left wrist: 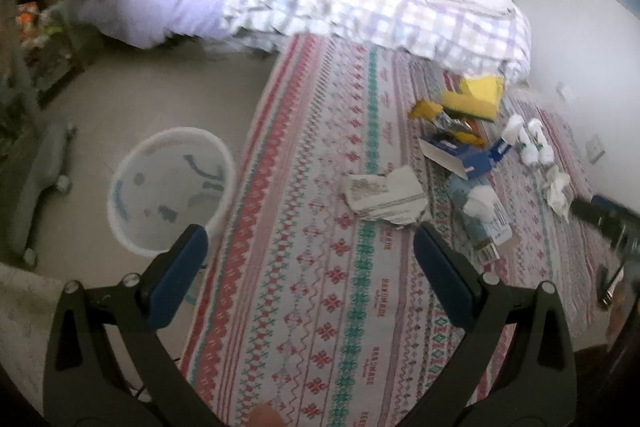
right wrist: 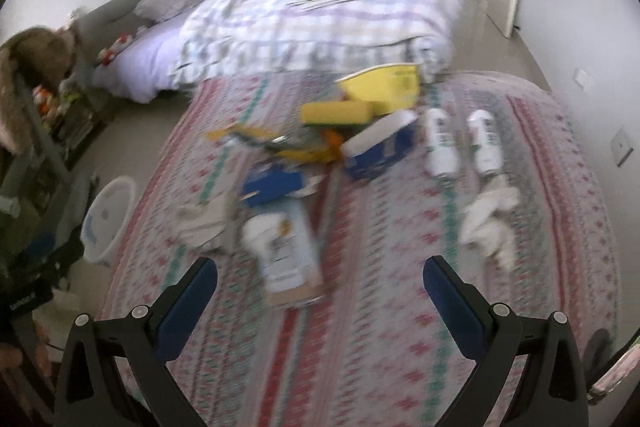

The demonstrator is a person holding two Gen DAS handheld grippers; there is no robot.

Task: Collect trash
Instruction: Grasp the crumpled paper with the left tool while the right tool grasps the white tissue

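Though blurred from the right — left view's torn paper [left wrist: 384, 195], crisp.

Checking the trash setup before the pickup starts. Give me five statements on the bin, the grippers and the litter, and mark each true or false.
1. The white bin stands on the floor beside the bed. True.
2. The left gripper is shut on crumpled paper. False: it is open and empty.
3. The two white bottles lie side by side on the patterned bedspread. True.
4. The right gripper is open. True.
5. The yellow box sits in the bin. False: it is on the bed.
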